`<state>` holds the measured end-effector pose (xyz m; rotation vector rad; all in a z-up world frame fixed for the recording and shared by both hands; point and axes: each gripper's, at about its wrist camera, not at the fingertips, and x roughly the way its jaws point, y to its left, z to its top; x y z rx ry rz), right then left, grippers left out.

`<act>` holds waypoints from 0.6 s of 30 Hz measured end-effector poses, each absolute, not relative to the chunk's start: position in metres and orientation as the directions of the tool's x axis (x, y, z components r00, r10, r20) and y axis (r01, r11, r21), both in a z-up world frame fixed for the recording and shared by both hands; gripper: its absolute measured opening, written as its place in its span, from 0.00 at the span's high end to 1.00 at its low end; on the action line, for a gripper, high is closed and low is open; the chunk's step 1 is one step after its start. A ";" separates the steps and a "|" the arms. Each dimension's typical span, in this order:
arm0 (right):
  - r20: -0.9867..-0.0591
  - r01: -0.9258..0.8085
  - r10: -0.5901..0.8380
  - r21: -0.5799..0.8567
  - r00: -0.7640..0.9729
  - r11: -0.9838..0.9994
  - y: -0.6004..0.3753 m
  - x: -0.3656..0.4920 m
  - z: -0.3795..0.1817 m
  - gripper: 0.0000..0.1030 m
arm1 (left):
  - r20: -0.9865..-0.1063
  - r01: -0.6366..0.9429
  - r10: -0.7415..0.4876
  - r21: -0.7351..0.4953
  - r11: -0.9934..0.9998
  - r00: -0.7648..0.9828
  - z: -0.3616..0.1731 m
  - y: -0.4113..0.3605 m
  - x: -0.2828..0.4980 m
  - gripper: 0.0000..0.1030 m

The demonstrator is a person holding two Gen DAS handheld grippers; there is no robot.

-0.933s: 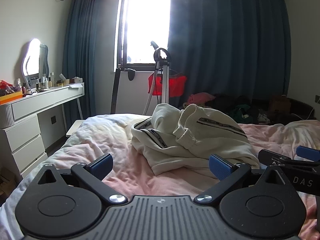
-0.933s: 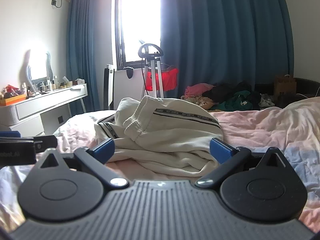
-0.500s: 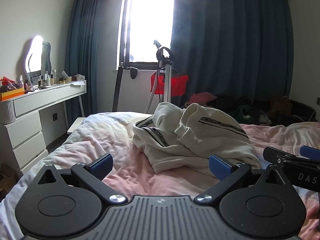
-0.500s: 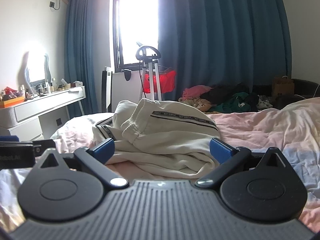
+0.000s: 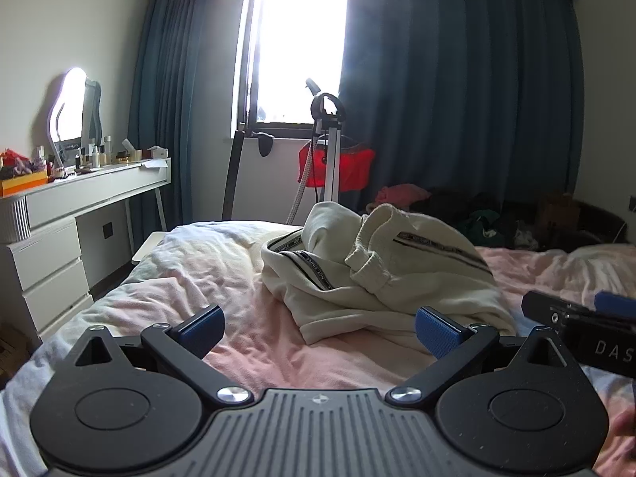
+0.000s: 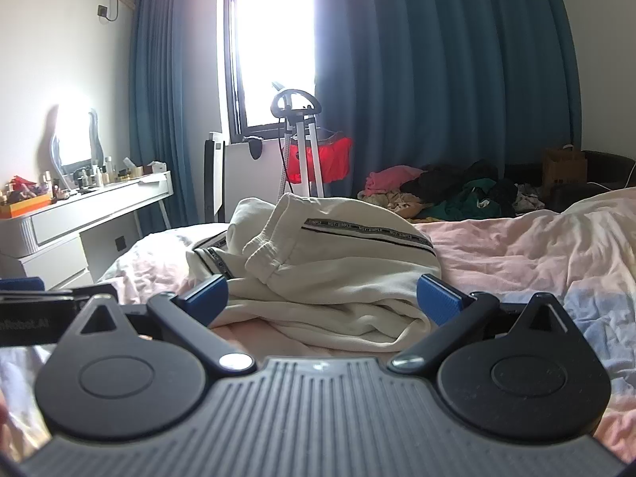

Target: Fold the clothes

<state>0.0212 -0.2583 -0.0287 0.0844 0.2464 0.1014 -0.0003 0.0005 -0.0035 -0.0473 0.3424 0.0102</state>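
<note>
On the bed — a crumpled cream garment, untouched.

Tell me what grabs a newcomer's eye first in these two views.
The crumpled cream sweatshirt heaped mid-bed on the pink blanket. Behind it, the glaring window between dark blue curtains. Both grippers, left and right, sit open in front of the sweatshirt.

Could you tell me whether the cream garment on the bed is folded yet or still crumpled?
Still crumpled: the cream garment lies in a rumpled heap on the pink bedding, cuff and striped trim bunched up, with no flat folded edges.
</note>
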 end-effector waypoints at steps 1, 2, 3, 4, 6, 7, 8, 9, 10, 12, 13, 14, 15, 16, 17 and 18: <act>-0.239 -0.089 0.110 0.096 0.965 0.991 -0.258 0.021 -0.029 0.00 | -0.337 -0.021 0.003 -0.050 0.999 0.942 -0.003 0.002 0.000 0.00; -0.239 -0.089 0.110 0.096 0.965 0.991 -0.258 0.021 -0.029 0.00 | -0.340 -0.024 0.005 -0.052 0.998 0.940 -0.003 0.003 0.001 0.00; -0.240 -0.089 0.110 0.096 0.965 0.991 -0.258 0.022 -0.029 0.00 | -0.342 -0.025 0.006 -0.053 0.998 0.940 -0.003 0.004 0.002 0.00; -0.240 -0.089 0.109 0.096 0.965 0.991 -0.258 0.022 -0.029 0.00 | -0.344 -0.025 0.005 -0.053 0.998 0.939 -0.004 0.004 0.002 0.00; -0.240 -0.088 0.109 0.096 0.965 0.992 -0.258 0.022 -0.029 0.00 | -0.350 -0.029 0.009 -0.053 0.998 0.937 -0.006 0.005 0.003 0.00; -0.243 -0.087 0.108 0.097 0.964 0.992 -0.259 0.022 -0.029 0.00 | -0.354 -0.033 0.012 -0.052 0.998 0.935 -0.007 0.005 0.004 0.00; -0.246 -0.084 0.106 0.099 0.963 0.992 -0.259 0.022 -0.029 0.00 | -0.358 -0.034 0.013 -0.053 0.998 0.934 -0.008 0.005 0.005 0.00; -0.250 -0.082 0.105 0.101 0.962 0.991 -0.259 0.022 -0.028 0.00 | -0.361 -0.035 0.012 -0.055 0.998 0.933 -0.009 0.006 0.006 0.00; -0.250 -0.080 0.103 0.102 0.963 0.992 -0.260 0.022 -0.027 0.00 | -0.363 -0.035 0.012 -0.057 0.998 0.932 -0.009 0.006 0.006 0.00; -0.242 -0.076 0.099 0.102 0.965 0.992 -0.261 0.021 -0.026 0.00 | -0.365 -0.036 0.009 -0.066 0.997 0.931 -0.010 0.006 0.007 0.00; -0.237 -0.075 0.097 0.101 0.967 0.992 -0.261 0.020 -0.025 0.00 | -0.365 -0.037 0.009 -0.070 0.997 0.931 -0.010 0.006 0.007 0.00; -0.233 -0.073 0.095 0.101 0.968 0.992 -0.262 0.019 -0.024 0.00 | -0.364 -0.037 0.008 -0.073 0.997 0.931 -0.010 0.006 0.008 0.00; -0.229 -0.072 0.093 0.101 0.969 0.992 -0.262 0.018 -0.023 0.00 | -0.362 -0.037 0.007 -0.076 0.996 0.932 -0.010 0.006 0.008 0.00; -0.225 -0.070 0.091 0.101 0.970 0.992 -0.263 0.018 -0.022 0.00 | -0.360 -0.037 0.007 -0.079 0.996 0.933 -0.010 0.006 0.007 0.00; -0.220 -0.068 0.089 0.100 0.971 0.993 -0.263 0.017 -0.021 0.00 | -0.359 -0.037 0.005 -0.083 0.996 0.934 -0.010 0.006 0.007 0.00; -0.216 -0.067 0.087 0.100 0.972 0.993 -0.264 0.016 -0.020 0.00 | -0.359 -0.035 0.002 -0.085 0.996 0.933 -0.009 0.006 0.006 0.00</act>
